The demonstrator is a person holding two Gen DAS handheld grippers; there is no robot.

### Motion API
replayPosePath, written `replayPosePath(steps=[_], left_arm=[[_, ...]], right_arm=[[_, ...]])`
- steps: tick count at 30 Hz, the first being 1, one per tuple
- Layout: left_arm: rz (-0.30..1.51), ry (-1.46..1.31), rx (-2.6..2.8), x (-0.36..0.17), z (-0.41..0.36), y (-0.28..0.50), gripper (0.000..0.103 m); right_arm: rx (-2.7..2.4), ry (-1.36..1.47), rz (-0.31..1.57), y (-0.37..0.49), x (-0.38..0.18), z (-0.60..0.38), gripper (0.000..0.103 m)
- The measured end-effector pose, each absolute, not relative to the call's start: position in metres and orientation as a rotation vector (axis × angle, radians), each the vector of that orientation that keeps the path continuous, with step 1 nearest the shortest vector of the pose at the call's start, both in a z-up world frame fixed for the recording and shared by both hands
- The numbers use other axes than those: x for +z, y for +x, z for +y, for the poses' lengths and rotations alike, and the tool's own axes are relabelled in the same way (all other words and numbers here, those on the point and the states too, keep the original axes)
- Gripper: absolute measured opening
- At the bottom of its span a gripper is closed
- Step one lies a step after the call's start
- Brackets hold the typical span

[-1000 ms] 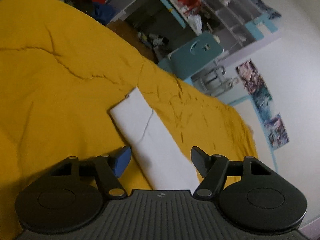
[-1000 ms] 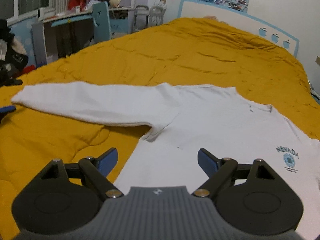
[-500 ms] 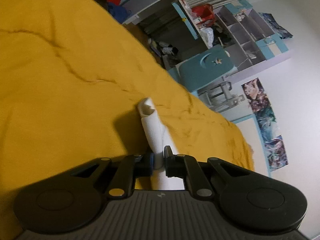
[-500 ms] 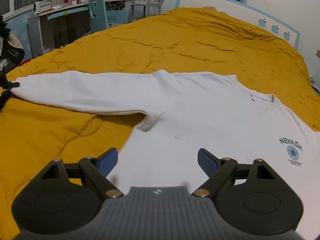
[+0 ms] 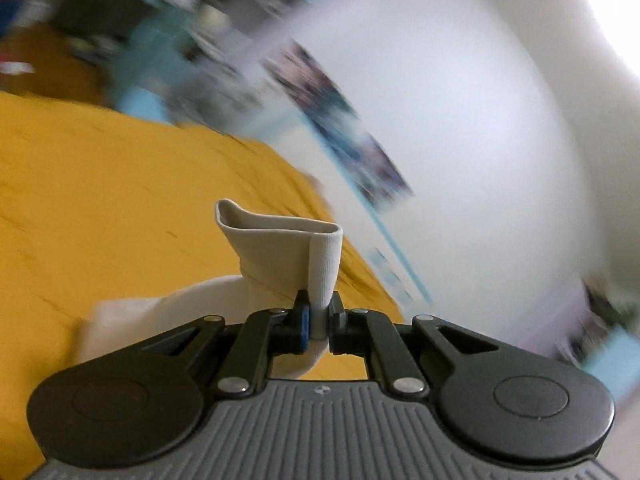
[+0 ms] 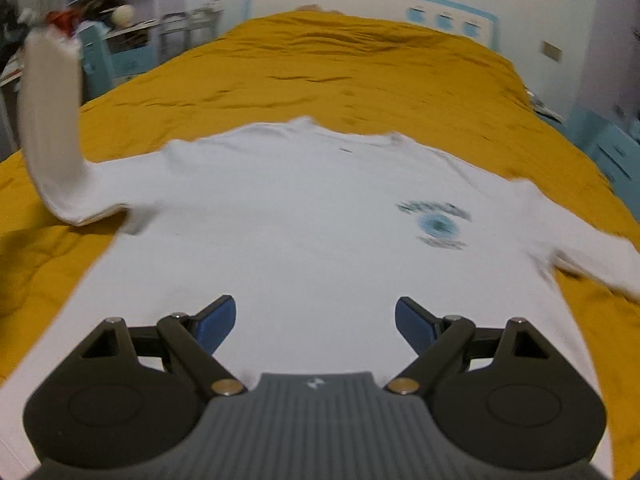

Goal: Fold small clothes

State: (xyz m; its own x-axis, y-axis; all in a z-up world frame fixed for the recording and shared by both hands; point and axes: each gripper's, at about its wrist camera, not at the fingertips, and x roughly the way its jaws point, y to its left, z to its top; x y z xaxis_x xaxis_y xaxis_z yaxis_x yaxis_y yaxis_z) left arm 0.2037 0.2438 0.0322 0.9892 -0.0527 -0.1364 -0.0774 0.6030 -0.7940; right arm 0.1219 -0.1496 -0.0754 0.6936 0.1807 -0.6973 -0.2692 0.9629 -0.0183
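Note:
A white long-sleeved sweatshirt [image 6: 288, 216] with a blue chest print [image 6: 436, 222] lies front up on the yellow bedspread [image 6: 360, 72]. My left gripper [image 5: 318, 320] is shut on the sleeve's cuff [image 5: 288, 248] and holds it up off the bed. In the right wrist view that sleeve [image 6: 50, 120] stands raised at the far left. My right gripper [image 6: 316, 320] is open and empty, over the sweatshirt's lower body. The other sleeve [image 6: 592, 248] lies out to the right.
The bed's blue and white headboard [image 6: 360, 0] is at the far end. Shelves and a blue chair [image 6: 100, 60] stand beside the bed on the left. A blue cabinet [image 6: 600, 148] is at the right. The left wrist view is heavily blurred.
My left gripper has lifted the pinched cuff off the bed and swung it upward. My right gripper has shifted to the right over the sweatshirt's body, still open.

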Motion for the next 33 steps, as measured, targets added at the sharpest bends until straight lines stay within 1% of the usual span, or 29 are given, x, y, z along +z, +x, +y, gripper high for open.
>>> replayPosePath(steps=[3,8,10,11,12,13,14,16,17,18,19,20,24,27,28,31,33], left_arm=[[0.227,-0.896,-0.132,0.028,0.171,0.236,0.008],[0.395,-0.874,-0.327,-0.023,0.056,0.288,0.008],[0.502,-0.853,-0.380,-0.053,0.020,0.312,0.014],[0.557,-0.852,-0.402,-0.068,0.006,0.321,0.021],[0.611,-0.862,-0.422,-0.080,-0.003,0.330,0.024],[0.647,-0.885,-0.443,-0.090,-0.009,0.333,0.024],[0.659,-0.917,-0.471,-0.096,-0.011,0.332,0.024],[0.631,-0.923,-0.518,-0.089,-0.003,0.328,0.031],[0.604,-0.898,-0.521,-0.081,0.006,0.324,0.041],[0.580,-0.864,-0.515,-0.072,0.019,0.318,0.055],[0.562,-0.826,-0.490,-0.065,0.035,0.312,0.059],[0.546,-0.794,-0.455,-0.059,0.052,0.305,0.062],[0.507,-0.675,-0.305,-0.051,0.114,0.255,0.062],[0.527,-0.550,-0.219,-0.061,0.146,0.213,0.062],[0.544,-0.491,-0.193,-0.064,0.149,0.202,0.062],[0.607,-0.295,-0.118,-0.077,0.149,0.186,0.062],[0.653,-0.197,-0.094,-0.090,0.144,0.186,0.062]], right_arm=[[0.205,-0.069,0.779,0.121,-0.079,-0.182,0.083],[0.149,-0.013,0.812,0.117,-0.091,-0.231,0.083],[0.127,-0.018,0.825,0.116,-0.094,-0.245,0.083],[0.116,-0.020,0.828,0.114,-0.095,-0.251,0.083],[0.102,-0.021,0.829,0.113,-0.096,-0.257,0.083],[0.089,-0.018,0.830,0.113,-0.097,-0.263,0.083],[0.079,-0.014,0.831,0.113,-0.098,-0.269,0.083],[0.063,0.004,0.831,0.118,-0.098,-0.280,0.083],[0.061,0.026,0.830,0.121,-0.097,-0.285,0.083],[0.075,0.061,0.827,0.125,-0.096,-0.290,0.083],[0.106,0.126,0.824,0.132,-0.093,-0.297,0.083],[0.133,0.193,0.817,0.138,-0.091,-0.304,0.083],[0.191,0.456,0.788,0.187,-0.090,-0.329,0.083],[0.174,0.498,0.779,0.235,-0.099,-0.333,0.082],[0.138,0.510,0.815,0.253,-0.107,-0.334,0.081],[0.092,0.600,0.928,0.286,-0.133,-0.337,0.074],[0.080,0.662,0.986,0.298,-0.150,-0.333,0.075]])
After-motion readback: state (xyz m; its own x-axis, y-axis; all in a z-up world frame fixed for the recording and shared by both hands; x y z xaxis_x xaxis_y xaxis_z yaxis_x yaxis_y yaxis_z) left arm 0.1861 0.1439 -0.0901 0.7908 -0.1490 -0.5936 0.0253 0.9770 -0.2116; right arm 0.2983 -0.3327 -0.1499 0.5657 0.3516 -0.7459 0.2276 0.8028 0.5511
